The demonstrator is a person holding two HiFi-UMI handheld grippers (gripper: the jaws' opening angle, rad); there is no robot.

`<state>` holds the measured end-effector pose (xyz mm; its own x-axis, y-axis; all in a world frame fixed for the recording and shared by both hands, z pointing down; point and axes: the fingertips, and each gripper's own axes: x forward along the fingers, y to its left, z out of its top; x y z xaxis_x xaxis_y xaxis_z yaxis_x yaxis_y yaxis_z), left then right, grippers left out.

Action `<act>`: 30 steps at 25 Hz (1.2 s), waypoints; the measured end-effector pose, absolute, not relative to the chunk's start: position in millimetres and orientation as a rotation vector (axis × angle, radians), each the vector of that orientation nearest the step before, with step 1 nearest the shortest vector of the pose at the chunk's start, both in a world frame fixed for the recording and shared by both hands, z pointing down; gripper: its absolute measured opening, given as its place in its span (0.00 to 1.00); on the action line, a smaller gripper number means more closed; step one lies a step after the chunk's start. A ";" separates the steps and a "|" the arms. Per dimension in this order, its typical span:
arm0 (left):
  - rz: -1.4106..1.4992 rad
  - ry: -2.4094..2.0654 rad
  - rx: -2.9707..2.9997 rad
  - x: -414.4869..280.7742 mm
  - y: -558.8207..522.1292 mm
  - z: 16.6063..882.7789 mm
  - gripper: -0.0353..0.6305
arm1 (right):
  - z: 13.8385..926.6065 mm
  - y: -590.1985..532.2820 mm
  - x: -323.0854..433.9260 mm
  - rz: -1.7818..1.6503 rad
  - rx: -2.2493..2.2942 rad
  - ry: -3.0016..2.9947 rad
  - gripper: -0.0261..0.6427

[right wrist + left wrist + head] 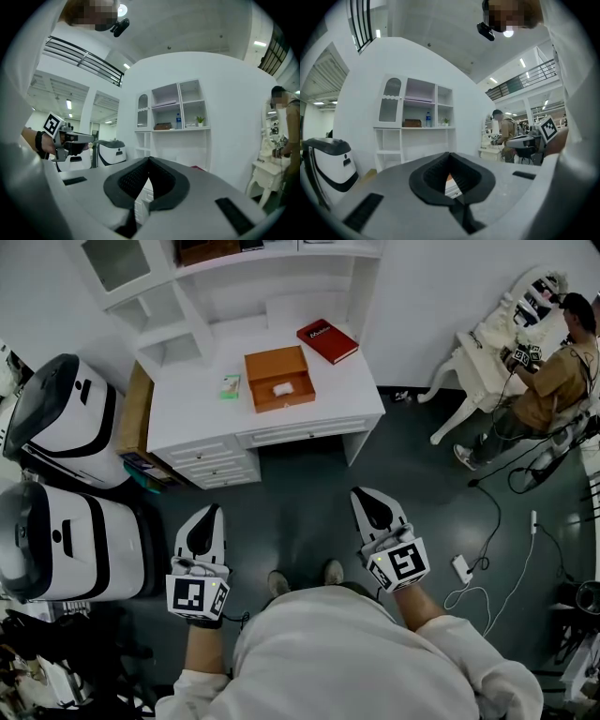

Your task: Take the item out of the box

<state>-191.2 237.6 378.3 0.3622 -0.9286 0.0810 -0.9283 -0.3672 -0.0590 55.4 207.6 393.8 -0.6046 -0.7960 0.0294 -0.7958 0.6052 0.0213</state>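
Observation:
An open orange-brown box (279, 378) sits on the white desk (347, 390), with a small white item (283, 388) lying inside it. Both grippers hover over the dark floor in front of the desk, well short of the box. My left gripper (213, 511) is shut and holds nothing; in the left gripper view its jaws (450, 155) meet at the tips and point toward the desk. My right gripper (362, 493) is likewise shut and empty, and its jaws (149, 160) touch at the tips in its own view.
On the desk lie a red book (327, 340) and a small green packet (231, 386), with a white shelf unit (234, 277) behind. Two white-and-black machines (66, 418) (66, 540) stand at the left. A seated person (553, 381) and floor cables (487, 559) are at the right.

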 end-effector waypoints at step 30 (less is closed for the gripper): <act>-0.154 1.744 -2.581 -138.0 234.2 365.7 0.55 | 401.7 204.1 120.9 0.007 1.371 -2.806 0.07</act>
<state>-138.0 234.2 365.7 0.3699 -0.9265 0.0686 -0.9243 -0.3745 -0.0742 120.9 204.1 401.7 -0.6146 -0.7886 0.0185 -0.7887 0.6148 0.0038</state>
